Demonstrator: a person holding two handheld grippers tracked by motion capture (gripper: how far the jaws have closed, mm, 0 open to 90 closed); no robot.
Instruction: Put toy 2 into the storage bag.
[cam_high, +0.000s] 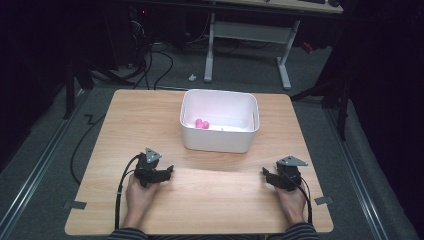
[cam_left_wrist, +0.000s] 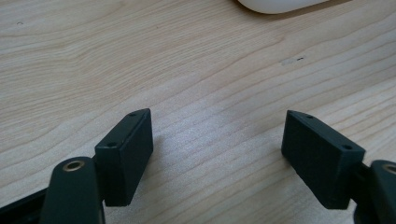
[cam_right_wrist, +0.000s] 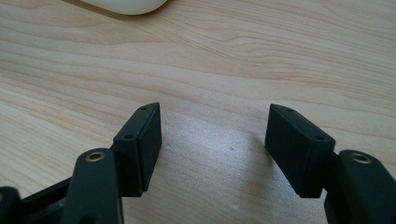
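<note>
While both hands rest low on the wooden table (cam_high: 210, 200), left gripper (cam_high: 167, 172) and right gripper (cam_high: 266, 175) gape empty; a pink object (cam_high: 201, 124) sits inside the white bin (cam_high: 220, 140) beyond.

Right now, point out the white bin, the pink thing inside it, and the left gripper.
white bin (cam_high: 216, 140), high view, on its near outer wall.
pink object (cam_high: 201, 124), high view, on its middle, lying on the bin floor.
left gripper (cam_high: 170, 171), high view, midway between the tips of its open jaws.
</note>
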